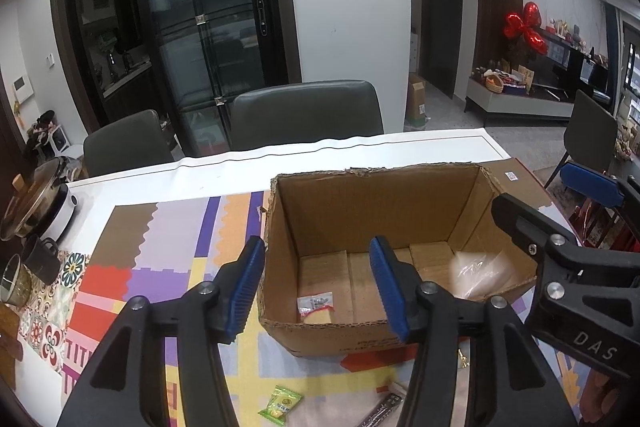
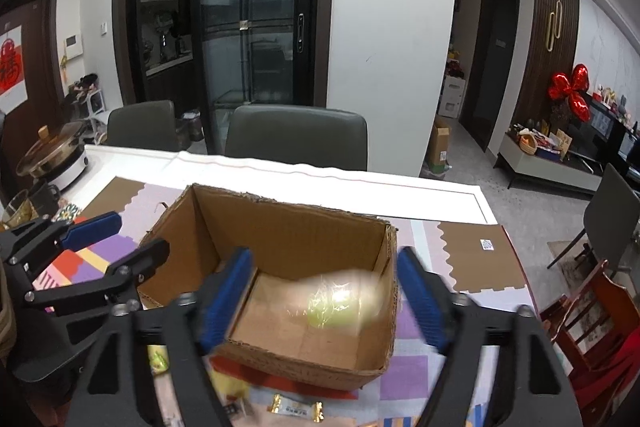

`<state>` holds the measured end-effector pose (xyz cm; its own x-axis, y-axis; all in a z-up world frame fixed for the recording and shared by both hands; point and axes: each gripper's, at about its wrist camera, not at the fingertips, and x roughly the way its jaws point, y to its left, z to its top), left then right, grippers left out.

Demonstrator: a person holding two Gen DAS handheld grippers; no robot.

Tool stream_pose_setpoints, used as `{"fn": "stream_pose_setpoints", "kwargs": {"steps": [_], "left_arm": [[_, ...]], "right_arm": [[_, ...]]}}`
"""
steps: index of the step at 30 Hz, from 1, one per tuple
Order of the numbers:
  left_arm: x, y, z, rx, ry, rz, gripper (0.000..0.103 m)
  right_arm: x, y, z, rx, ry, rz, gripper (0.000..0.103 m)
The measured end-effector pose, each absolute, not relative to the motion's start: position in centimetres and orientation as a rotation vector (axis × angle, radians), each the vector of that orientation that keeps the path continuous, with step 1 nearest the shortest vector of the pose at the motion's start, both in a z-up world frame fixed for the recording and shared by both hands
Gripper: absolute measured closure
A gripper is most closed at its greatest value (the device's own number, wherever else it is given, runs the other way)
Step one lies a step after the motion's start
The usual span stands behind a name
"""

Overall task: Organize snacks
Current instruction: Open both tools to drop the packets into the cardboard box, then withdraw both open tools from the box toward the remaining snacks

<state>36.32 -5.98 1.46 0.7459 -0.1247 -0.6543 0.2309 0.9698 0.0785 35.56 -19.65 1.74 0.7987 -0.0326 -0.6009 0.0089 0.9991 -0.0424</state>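
An open cardboard box (image 1: pixel 320 211) stands on the patterned mat. My left gripper (image 1: pixel 316 255) hangs over the box's near left corner, open, with nothing between its blue pads. A small clear packet with red print (image 1: pixel 315 304) lies on the box floor. My right gripper (image 2: pixel 324 263) is open over the box (image 2: pixel 280 239). A blurred yellow-green packet (image 2: pixel 340 303) shows inside the box beyond its pads, touching neither; in the left wrist view it is a pale blur (image 1: pixel 476 275). Each gripper appears in the other's view: right gripper (image 1: pixel 532 189), left gripper (image 2: pixel 138 233).
Loose snacks lie on the mat in front of the box: a green packet (image 1: pixel 280 403), a dark bar (image 1: pixel 384 407), a gold-wrapped sweet (image 2: pixel 296 405). A lidded pot on a cooker (image 1: pixel 44 203) and dark mugs (image 1: pixel 40 255) stand at the table's left. Grey chairs (image 1: pixel 304 115) stand behind the table.
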Motion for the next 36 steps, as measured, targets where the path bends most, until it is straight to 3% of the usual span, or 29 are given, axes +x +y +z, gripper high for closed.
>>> {"fn": "stream_pose_setpoints", "kwargs": {"steps": [8, 36], "left_arm": [[35.7, -5.4, 2.3, 0.153, 0.679, -0.17, 0.035], [30.2, -5.5, 4.9, 0.165, 0.628, -0.158, 0.03]], "right_arm": [[35.1, -19.8, 2.1, -0.034, 0.64, -0.042, 0.019], [29.7, -20.7, 4.2, -0.026, 0.606, -0.049, 0.019]]}}
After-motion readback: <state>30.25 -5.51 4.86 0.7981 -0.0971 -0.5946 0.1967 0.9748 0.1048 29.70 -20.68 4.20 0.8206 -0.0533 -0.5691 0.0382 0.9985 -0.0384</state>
